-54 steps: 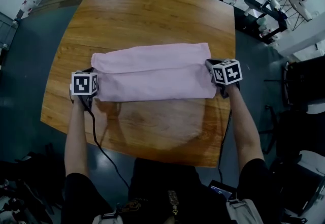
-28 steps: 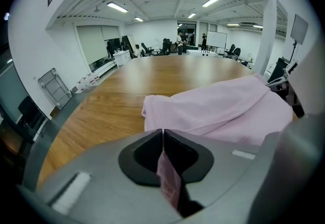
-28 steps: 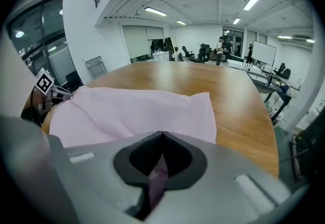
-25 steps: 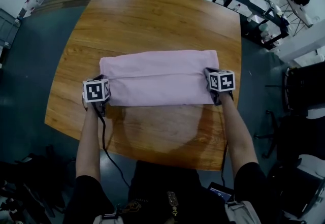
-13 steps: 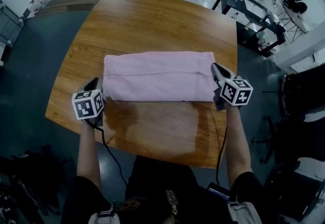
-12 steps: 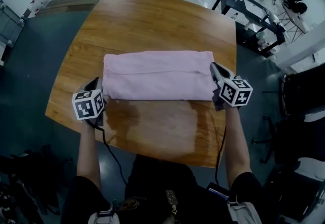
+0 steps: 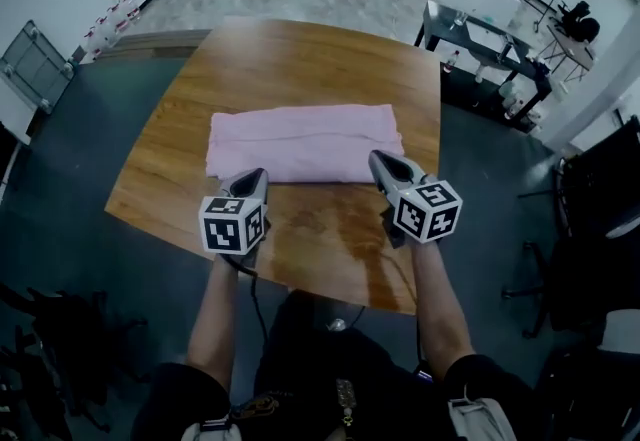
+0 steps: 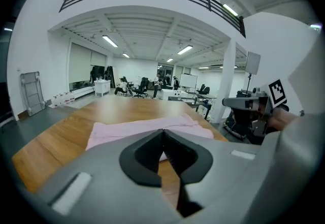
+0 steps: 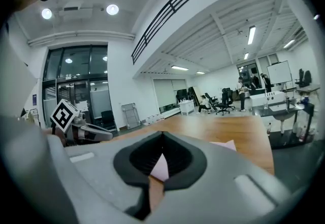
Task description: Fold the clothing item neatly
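Between the jaws of the left gripper (image 7: 257, 173) nothing is caught: they have just been closing and now meet empty. The right gripper (image 7: 376, 158) is likewise pinched together on nothing. Both hang above the near edge of the wooden table (image 7: 300, 54), just short of the pink garment (image 7: 300, 142) — a long folded band lying flat across the middle, probably kept untouched so that the fold lies undisturbed.

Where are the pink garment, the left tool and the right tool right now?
pink garment (image 7: 305, 141), head view, middle of the folded cloth.
left tool (image 7: 257, 173), head view, its closed tips.
right tool (image 7: 376, 158), head view, its closed tips.
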The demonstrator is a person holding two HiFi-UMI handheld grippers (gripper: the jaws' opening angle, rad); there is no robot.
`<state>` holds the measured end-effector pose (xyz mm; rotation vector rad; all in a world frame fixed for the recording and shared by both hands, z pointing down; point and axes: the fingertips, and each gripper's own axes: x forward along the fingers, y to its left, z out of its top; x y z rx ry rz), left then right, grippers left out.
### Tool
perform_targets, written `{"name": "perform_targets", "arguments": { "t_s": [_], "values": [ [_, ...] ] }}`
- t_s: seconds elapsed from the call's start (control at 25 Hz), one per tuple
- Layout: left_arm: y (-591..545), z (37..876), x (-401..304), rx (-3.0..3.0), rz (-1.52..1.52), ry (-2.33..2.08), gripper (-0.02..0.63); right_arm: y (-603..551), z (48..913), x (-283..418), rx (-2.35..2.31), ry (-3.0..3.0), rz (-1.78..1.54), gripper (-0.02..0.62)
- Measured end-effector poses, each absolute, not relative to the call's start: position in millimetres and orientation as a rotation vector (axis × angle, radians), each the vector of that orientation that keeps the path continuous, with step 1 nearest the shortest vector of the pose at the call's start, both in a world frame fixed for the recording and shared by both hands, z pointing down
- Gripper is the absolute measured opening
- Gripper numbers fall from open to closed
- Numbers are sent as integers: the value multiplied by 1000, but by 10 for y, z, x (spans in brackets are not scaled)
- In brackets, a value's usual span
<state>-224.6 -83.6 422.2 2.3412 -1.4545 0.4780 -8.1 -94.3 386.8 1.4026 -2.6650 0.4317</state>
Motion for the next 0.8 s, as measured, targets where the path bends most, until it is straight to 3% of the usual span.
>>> {"name": "perform_targets", "arguments": {
  "t_s": [0.24,0.8],
  "values": [
    [-70,3929,-1733,2391,372,-1380,8,-156,3586,-241,1304,-2804,450,2],
    [658,3409,-1397,2515,326,-1373,8,722,3187,-372,1234,-2893,380,2]
  ]
}}
